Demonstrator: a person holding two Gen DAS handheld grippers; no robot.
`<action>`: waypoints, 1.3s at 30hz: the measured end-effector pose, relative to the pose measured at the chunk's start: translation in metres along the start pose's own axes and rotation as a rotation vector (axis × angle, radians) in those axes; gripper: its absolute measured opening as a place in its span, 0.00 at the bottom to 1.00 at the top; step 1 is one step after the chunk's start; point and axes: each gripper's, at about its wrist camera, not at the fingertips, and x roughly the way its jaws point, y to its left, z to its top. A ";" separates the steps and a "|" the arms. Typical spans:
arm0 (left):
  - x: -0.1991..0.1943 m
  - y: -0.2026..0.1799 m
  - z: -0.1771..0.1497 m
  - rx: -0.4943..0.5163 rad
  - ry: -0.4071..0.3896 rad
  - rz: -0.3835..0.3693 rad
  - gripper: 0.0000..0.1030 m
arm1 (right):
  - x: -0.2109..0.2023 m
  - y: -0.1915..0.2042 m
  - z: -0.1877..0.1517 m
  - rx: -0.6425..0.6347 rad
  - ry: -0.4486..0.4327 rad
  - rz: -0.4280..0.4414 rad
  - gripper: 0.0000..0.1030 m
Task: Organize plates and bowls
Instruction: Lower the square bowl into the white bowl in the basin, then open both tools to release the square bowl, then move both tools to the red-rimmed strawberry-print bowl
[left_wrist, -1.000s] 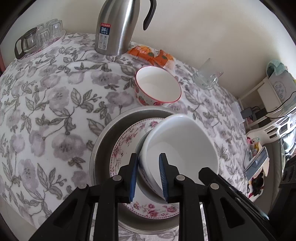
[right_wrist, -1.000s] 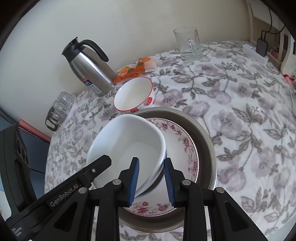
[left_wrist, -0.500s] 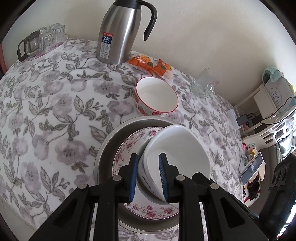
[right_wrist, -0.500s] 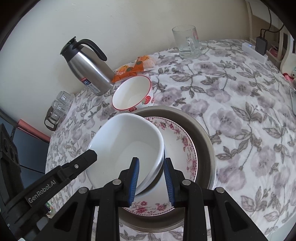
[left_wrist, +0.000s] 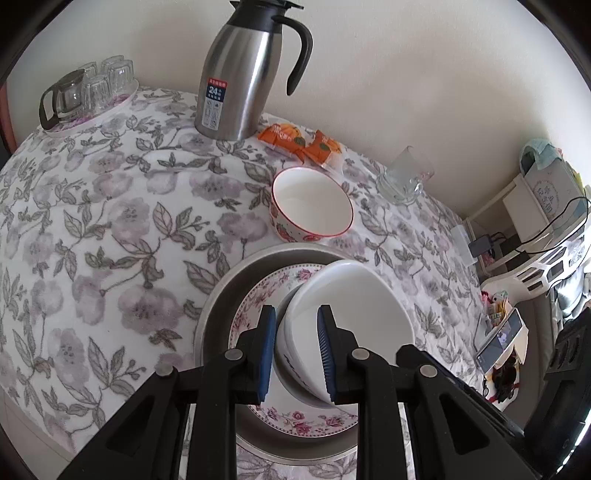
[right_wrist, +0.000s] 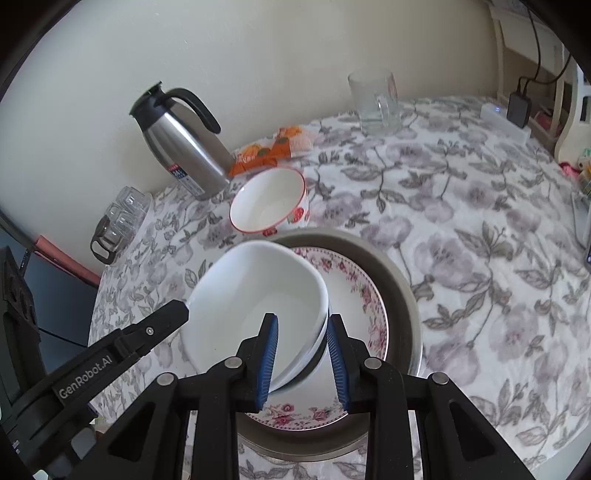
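Observation:
A white bowl (left_wrist: 354, 306) (right_wrist: 255, 295) hangs tilted above a floral plate (left_wrist: 258, 306) (right_wrist: 358, 295) that lies in a grey metal dish (left_wrist: 218, 295) (right_wrist: 399, 273). My left gripper (left_wrist: 296, 352) is shut on the bowl's left rim. My right gripper (right_wrist: 302, 363) is shut on its right rim. The left gripper also shows in the right wrist view (right_wrist: 122, 347). A white bowl with a red rim and strawberries (left_wrist: 312, 208) (right_wrist: 269, 201) stands just behind the dish.
A steel thermos jug (left_wrist: 236, 70) (right_wrist: 181, 144) and orange snack packets (left_wrist: 299, 142) (right_wrist: 273, 149) stand at the back by the wall. A glass mug (left_wrist: 404, 177) (right_wrist: 376, 101) is back right. A tray of glasses (left_wrist: 88, 88) (right_wrist: 118, 221) is far left.
Both grippers have risen with the white bowl, so the dish, plate and table look smaller and further below. The grips are unchanged.

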 end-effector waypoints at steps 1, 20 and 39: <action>-0.002 0.000 0.001 0.000 -0.006 0.003 0.23 | -0.002 0.000 0.001 -0.003 -0.006 -0.002 0.29; -0.014 0.017 0.005 -0.037 -0.069 0.179 0.78 | -0.003 -0.001 0.005 -0.029 -0.035 -0.101 0.86; -0.015 0.027 0.008 -0.050 -0.116 0.271 0.97 | -0.002 -0.007 0.007 -0.016 -0.050 -0.123 1.00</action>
